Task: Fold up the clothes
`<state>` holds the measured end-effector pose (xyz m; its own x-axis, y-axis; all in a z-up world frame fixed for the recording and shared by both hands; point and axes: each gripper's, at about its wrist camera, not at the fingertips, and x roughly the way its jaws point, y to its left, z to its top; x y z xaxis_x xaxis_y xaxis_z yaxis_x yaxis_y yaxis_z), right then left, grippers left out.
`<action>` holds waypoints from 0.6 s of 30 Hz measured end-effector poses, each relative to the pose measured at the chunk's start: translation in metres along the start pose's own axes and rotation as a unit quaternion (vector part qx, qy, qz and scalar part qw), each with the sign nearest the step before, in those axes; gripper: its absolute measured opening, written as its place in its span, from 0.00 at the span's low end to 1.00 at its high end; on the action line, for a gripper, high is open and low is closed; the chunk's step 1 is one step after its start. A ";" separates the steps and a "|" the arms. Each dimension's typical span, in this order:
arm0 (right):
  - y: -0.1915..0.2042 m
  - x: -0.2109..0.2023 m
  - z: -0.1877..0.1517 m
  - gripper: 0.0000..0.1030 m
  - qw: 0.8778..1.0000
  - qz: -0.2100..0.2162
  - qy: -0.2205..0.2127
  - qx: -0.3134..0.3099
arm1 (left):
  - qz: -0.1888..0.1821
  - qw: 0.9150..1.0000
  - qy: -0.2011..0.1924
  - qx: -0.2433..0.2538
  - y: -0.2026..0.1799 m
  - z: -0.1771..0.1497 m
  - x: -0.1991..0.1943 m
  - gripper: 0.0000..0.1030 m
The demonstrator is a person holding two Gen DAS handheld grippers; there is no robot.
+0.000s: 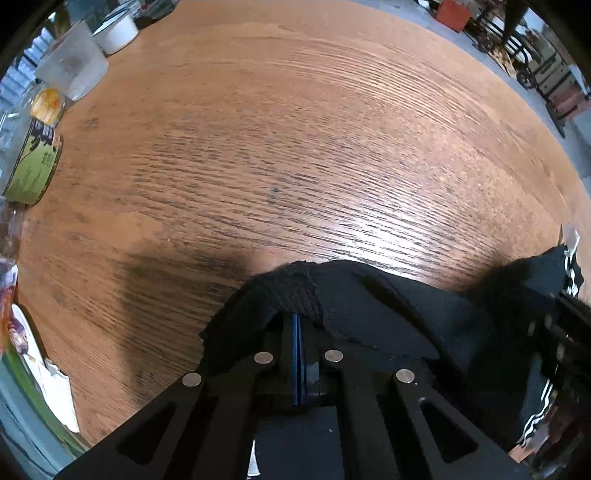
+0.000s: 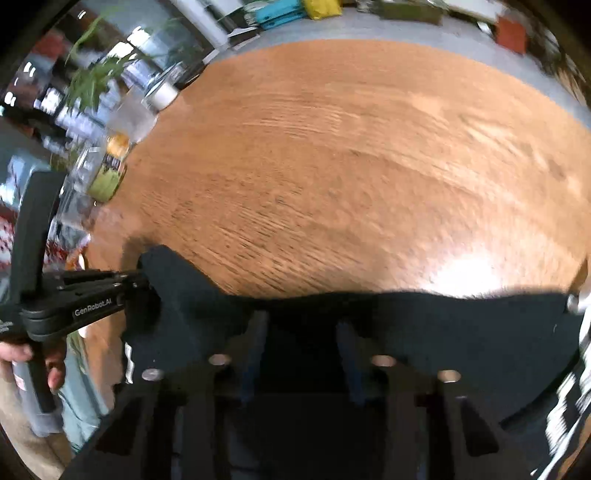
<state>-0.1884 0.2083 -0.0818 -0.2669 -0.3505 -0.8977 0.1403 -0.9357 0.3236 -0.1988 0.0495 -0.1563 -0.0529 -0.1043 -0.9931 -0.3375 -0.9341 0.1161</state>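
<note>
your left gripper [image 1: 298, 325] has its jaws pressed together on a bunched edge of the black garment [image 1: 369, 310]; the blue pads meet with the fabric draped over their tips. in the right wrist view the same gripper [image 2: 138, 282] enters from the left and bites a raised corner of the garment [image 2: 424, 325], with a hand [image 2: 22, 354] wrapped around its handle.

your right gripper [image 2: 301, 321] has its jaws set well apart, the blue pads standing on either side of a dark gap. black fabric lies across and over their tips. whether any cloth is caught between them cannot be told; the view is blurred.

the garment lies at the near edge of the wooden tabletop [image 1: 295, 147], stretched between the two grippers. white stripes show on its right-hand side [image 1: 539, 417].

along the left rim of the tabletop stand a green-labelled tin [image 1: 35, 166], a jar with a yellow lid [image 1: 48, 105], a frosted plastic container [image 1: 72, 66] and a white cup [image 1: 118, 31]. a plate [image 1: 33, 354] sits nearer, at the lower left. the rest of the wood surface ahead of the garment is bare grain.
</note>
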 end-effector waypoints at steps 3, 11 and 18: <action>0.007 0.009 0.010 0.05 1.000 -0.004 -0.009 -0.009 | -0.015 1.000 -0.003 -0.002 0.000 0.015 0.005 0.04; -0.016 0.017 0.046 0.10 0.993 -0.027 -0.102 0.053 | -0.048 0.999 -0.012 -0.020 0.023 0.030 0.026 0.04; -0.021 0.001 0.019 0.45 0.994 0.065 -0.072 0.039 | -0.071 0.996 -0.038 -0.047 0.034 0.017 0.043 0.04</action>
<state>-0.2100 0.2272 -0.0840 -0.3864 -0.4662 -0.7958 0.1103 -0.8800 0.4620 -0.2285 0.0189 -0.1948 -0.0831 0.0536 -0.9951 -0.2568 -0.9660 -0.0306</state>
